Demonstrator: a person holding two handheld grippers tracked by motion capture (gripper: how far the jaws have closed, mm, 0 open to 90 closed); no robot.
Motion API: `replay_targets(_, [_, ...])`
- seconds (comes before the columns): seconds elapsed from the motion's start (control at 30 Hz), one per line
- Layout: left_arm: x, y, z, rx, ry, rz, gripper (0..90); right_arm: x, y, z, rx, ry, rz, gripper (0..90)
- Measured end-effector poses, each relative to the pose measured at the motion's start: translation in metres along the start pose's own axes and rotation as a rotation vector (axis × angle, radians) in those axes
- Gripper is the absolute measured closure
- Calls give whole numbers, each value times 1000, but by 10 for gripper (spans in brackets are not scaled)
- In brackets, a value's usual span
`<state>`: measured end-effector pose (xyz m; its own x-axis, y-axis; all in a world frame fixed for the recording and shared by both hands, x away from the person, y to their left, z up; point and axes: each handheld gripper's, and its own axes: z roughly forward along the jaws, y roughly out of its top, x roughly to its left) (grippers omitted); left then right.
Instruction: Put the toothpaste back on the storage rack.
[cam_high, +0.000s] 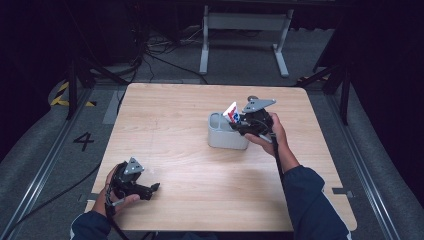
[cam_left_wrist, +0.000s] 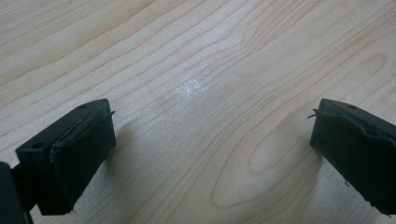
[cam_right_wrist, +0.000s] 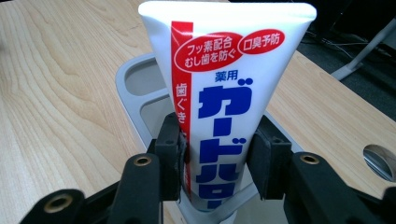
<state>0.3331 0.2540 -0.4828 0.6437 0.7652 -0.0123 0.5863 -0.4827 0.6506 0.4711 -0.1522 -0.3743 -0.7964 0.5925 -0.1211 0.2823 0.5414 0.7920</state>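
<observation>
Item: toothpaste tube (cam_right_wrist: 224, 88), white with a red stripe and blue lettering. Standing upright, its lower end inside a grey compartmented holder (cam_high: 225, 136) near the middle of the wooden counter (cam_high: 190, 165).

Right gripper (cam_right_wrist: 215, 154): fingers (cam_right_wrist: 169, 149) narrowly apart, one on each side of the tube; the pads appear to press it, though contact is hard to confirm.

Left gripper (cam_high: 152, 188): at the counter's near left corner, well apart from the holder; fingers (cam_left_wrist: 79, 149) spread wide, holding nothing, bare wood between them.
</observation>
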Motion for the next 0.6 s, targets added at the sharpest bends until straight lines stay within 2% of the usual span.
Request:
replay_targets(0.4, [0,0,0,0,0,-4,5,4,-2,-1,-20,37,18,587])
replay_targets(0.6, [0,0,0,0,1,-4,5,3,-5,-3,-35,34,26,574])
